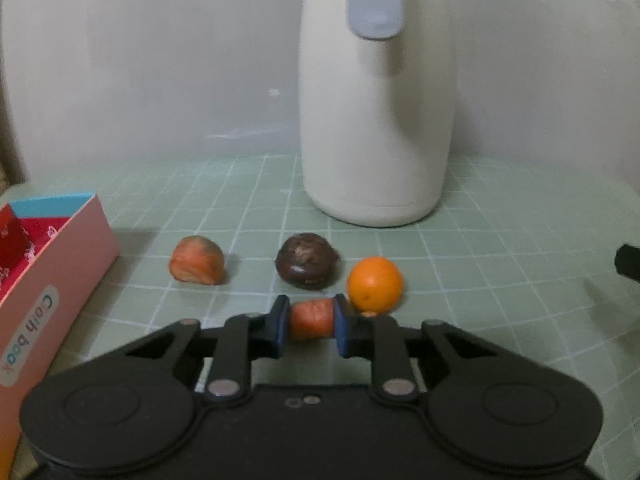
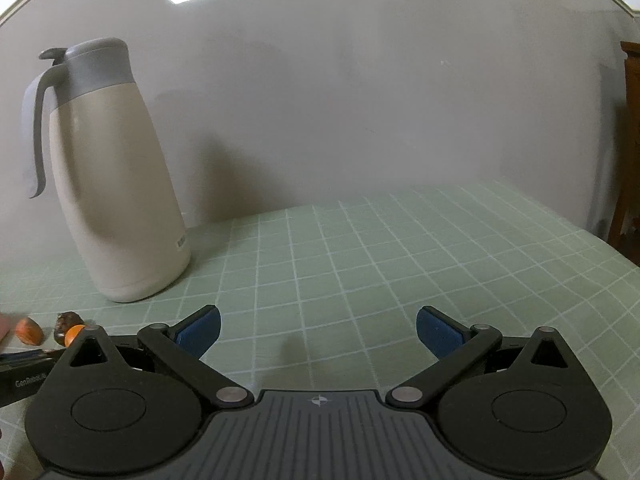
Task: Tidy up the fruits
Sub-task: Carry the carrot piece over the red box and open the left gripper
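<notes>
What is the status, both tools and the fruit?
Left tool shut on reddish-orange fruit piece. Right tool open, empty. Orange touching left tool's side; pink box left.

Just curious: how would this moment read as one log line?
left gripper: shut on orange-red fruit piece | right gripper: open, idle | pink box: left

The left gripper (image 1: 311, 324) is covering the lower part of the small orange-red fruit (image 1: 311, 319) between its jaws. The frame edge is cutting off the pink box (image 1: 48, 292) and the jug's top (image 1: 376, 92). In the right wrist view, the fruits (image 2: 66, 330) are showing too small to identify.
</notes>
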A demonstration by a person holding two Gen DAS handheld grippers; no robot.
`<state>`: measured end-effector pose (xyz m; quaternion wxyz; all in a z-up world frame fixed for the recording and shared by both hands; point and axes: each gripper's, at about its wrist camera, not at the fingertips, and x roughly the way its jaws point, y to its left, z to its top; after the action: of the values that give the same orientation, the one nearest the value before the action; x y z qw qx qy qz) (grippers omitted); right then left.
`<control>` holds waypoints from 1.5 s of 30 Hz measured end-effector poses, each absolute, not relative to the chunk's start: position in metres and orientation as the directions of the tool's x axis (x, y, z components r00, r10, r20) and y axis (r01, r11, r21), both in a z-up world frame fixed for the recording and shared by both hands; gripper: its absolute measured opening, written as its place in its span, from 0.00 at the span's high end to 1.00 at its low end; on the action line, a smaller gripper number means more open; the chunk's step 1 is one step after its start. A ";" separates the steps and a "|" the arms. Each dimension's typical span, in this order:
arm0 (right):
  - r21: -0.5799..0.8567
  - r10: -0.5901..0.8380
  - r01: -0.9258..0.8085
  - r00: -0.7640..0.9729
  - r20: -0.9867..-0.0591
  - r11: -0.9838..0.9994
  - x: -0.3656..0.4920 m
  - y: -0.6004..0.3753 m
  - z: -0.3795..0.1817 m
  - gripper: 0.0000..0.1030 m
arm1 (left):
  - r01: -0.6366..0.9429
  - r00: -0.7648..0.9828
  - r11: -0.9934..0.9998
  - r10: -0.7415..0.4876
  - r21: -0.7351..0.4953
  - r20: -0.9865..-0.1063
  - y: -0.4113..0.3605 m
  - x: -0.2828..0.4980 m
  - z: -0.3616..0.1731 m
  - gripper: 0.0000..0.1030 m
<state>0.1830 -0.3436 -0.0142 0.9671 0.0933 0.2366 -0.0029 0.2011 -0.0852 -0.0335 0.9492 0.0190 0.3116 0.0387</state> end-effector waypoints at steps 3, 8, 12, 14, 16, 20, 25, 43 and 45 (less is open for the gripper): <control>0.180 0.040 0.047 0.892 -0.451 0.983 0.182 -0.343 -0.012 0.00 | -0.050 0.808 0.997 0.074 0.057 -0.585 -0.085 0.197 -0.034 0.88; 0.179 0.051 0.032 0.898 -0.437 0.983 0.179 -0.337 -0.008 0.00 | -0.049 0.822 0.996 0.081 0.072 -0.564 -0.081 0.192 -0.034 0.88; 0.171 0.052 0.026 0.899 -0.434 0.985 0.178 -0.333 -0.007 0.00 | -0.047 0.845 0.993 0.095 0.104 -0.526 -0.082 0.180 -0.026 0.88; 0.171 0.055 0.022 0.900 -0.433 0.985 0.180 -0.332 -0.006 0.00 | -0.044 0.853 0.994 0.091 0.103 -0.514 -0.080 0.174 -0.021 0.88; 0.163 0.057 0.015 0.902 -0.427 0.986 0.181 -0.329 -0.004 0.00 | -0.040 0.860 0.994 0.088 0.105 -0.503 -0.075 0.167 -0.016 0.88; 0.164 0.063 0.008 0.904 -0.423 0.986 0.179 -0.324 -0.001 0.00 | -0.048 0.878 0.993 0.094 0.109 -0.470 -0.061 0.151 -0.001 0.88; 0.205 0.089 -0.001 0.903 -0.421 0.979 0.172 -0.320 0.003 0.00 | -0.102 0.897 0.987 0.145 0.123 -0.418 -0.029 0.134 0.024 0.88; 0.212 0.199 -0.122 0.896 -0.397 0.970 0.128 -0.246 0.023 0.00 | -0.305 0.847 0.944 0.330 0.129 -0.416 0.096 0.069 0.031 0.88; 0.213 0.203 -0.122 0.888 -0.413 0.969 0.121 -0.244 0.019 0.00 | -0.310 0.844 0.943 0.331 0.119 -0.422 0.102 0.069 0.030 0.88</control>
<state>0.1215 -0.2436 0.0187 0.9673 0.0909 0.2213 0.0839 0.0687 0.1018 0.0304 0.9600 0.0229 0.2238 0.1669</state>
